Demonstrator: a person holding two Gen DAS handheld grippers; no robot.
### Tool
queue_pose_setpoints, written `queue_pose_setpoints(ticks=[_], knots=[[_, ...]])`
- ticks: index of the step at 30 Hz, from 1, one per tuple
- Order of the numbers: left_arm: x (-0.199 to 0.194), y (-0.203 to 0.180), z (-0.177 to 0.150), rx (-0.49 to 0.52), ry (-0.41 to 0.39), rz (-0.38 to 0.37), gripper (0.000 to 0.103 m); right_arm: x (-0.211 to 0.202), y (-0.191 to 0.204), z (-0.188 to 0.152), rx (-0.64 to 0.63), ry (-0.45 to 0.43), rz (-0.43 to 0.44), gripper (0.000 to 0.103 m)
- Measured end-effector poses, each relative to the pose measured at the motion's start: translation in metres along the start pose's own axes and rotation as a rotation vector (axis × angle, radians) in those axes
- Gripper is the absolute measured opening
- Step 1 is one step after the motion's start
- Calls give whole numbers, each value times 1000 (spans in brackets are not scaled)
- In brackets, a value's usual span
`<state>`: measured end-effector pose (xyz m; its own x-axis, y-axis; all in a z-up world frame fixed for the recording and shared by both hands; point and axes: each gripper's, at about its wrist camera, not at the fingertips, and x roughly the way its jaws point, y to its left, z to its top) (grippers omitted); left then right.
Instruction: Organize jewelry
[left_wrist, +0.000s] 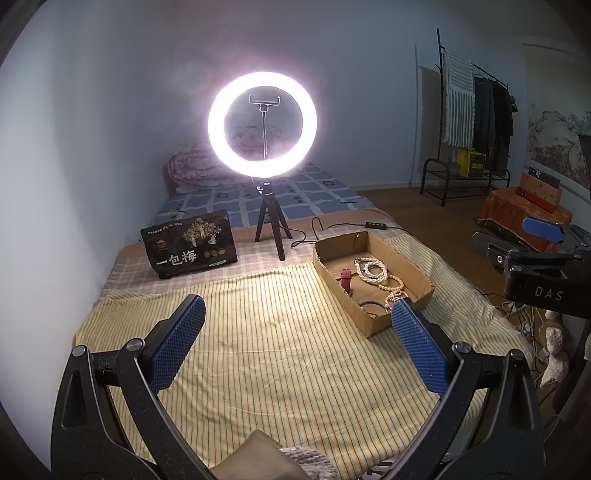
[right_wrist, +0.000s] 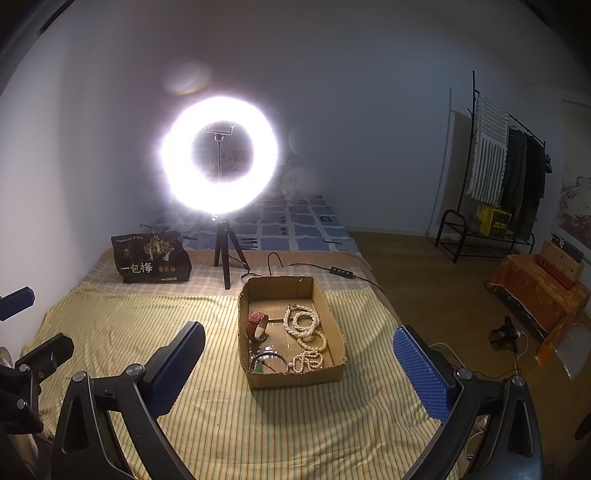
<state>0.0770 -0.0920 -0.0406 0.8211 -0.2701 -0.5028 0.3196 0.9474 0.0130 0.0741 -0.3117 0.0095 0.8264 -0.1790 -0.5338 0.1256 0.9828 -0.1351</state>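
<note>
Cardboard box (right_wrist: 334, 334) on the bed holds the beads (right_wrist: 303, 325) and watch (right_wrist: 256, 325). Both grippers (left_wrist: 297, 334) (right_wrist: 299, 354) are held spread, empty. Looped strands could be snagged and dragged out together.

The left gripper (left_wrist: 297, 325) hangs above the striped bedspread (left_wrist: 258, 350), its blue-padded jaws spread wide and holding nothing. The right gripper (right_wrist: 299, 354) hangs over the same bedspread, equally wide apart and empty.
</note>
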Motion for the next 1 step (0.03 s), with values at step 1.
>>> queue_pose_setpoints(ticks=[1], knots=[[1,0,0,1,2,2,102,0,0,0,1,0,-3,103]])
